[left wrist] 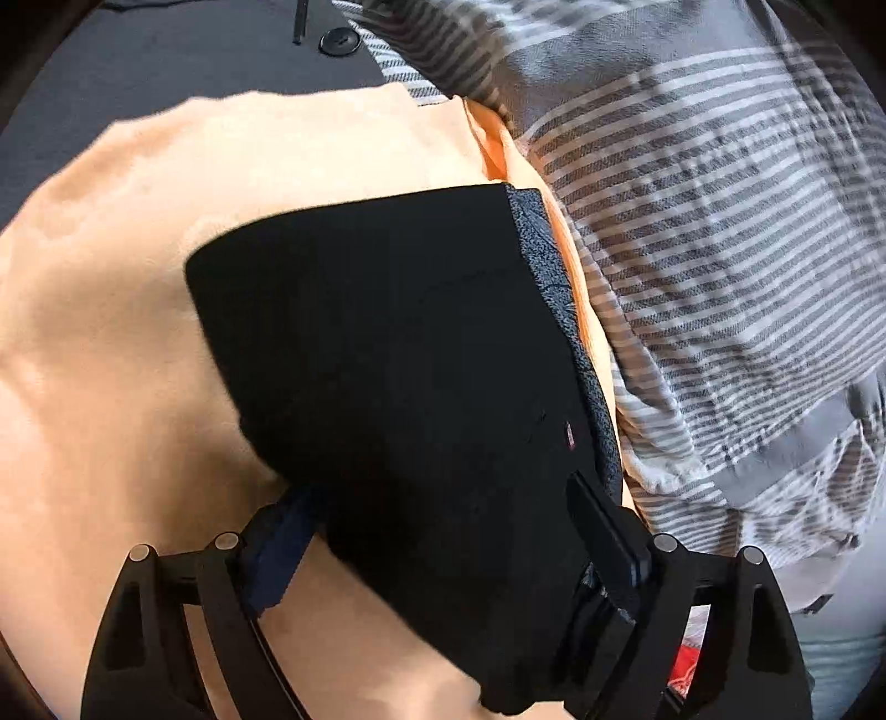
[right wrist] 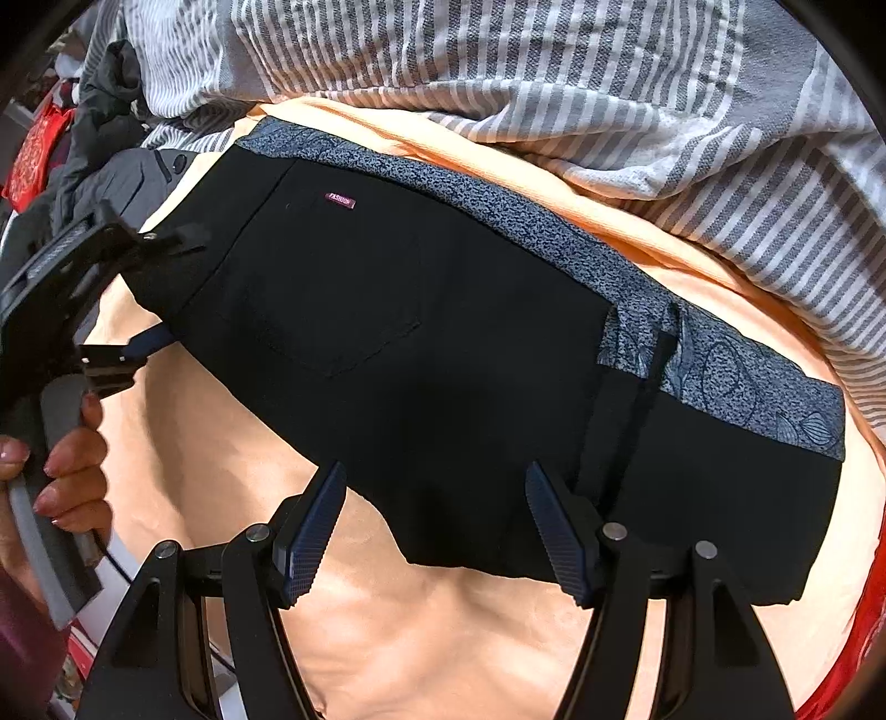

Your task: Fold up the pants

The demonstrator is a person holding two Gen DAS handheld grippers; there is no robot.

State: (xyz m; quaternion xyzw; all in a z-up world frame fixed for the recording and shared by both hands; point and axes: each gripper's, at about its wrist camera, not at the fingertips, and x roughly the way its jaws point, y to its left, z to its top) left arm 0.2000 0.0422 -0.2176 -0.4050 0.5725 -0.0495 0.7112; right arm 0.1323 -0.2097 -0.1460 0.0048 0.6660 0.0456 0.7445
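Note:
Black pants [right wrist: 421, 332] lie folded on a peach sheet [right wrist: 421, 637], with a speckled grey waistband [right wrist: 498, 216] along the far edge and a small pink label by the back pocket. My left gripper [left wrist: 437, 531] stands wide around the left end of the pants [left wrist: 398, 354], the cloth between its fingers; it also shows in the right wrist view [right wrist: 149, 293] at the left. My right gripper [right wrist: 437, 526] is open, its fingers just at the pants' near edge, holding nothing.
A grey and white striped blanket [right wrist: 554, 66] lies bunched behind the pants, also seen in the left wrist view [left wrist: 720, 221]. Dark clothes [right wrist: 111, 138] and red items [right wrist: 33, 155] pile at the left. A dark garment with a button [left wrist: 338, 41] lies far left.

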